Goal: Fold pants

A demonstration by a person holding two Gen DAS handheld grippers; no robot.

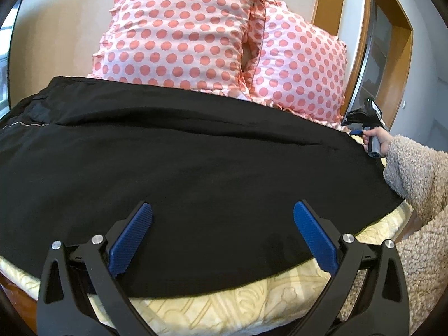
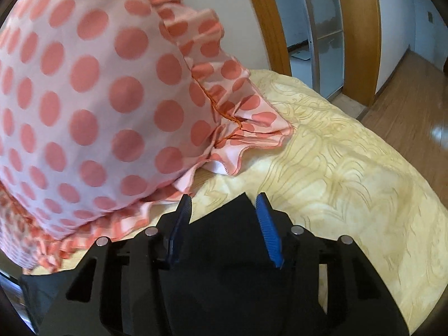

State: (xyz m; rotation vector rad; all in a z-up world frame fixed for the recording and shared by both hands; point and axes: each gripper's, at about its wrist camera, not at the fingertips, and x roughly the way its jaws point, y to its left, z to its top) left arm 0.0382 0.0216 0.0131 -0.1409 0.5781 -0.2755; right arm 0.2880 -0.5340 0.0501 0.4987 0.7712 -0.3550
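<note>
Black pants point(image 1: 196, 168) lie spread flat across the yellow bed cover point(image 1: 238, 308). My left gripper point(image 1: 222, 218) is open, hovering over the near edge of the pants with nothing between its blue pads. My right gripper point(image 2: 224, 204) is partly open; a corner of the black pants point(image 2: 240, 204) lies between its fingers, not pinched. It also shows in the left wrist view point(image 1: 361, 120), held in a hand at the far right corner of the pants.
Two pink polka-dot pillows point(image 1: 179, 33) point(image 1: 302, 78) stand against the wall behind the pants; one fills the left of the right wrist view point(image 2: 84, 98). A wooden door frame point(image 2: 358, 28) and wood floor point(image 2: 406, 98) lie to the right of the bed.
</note>
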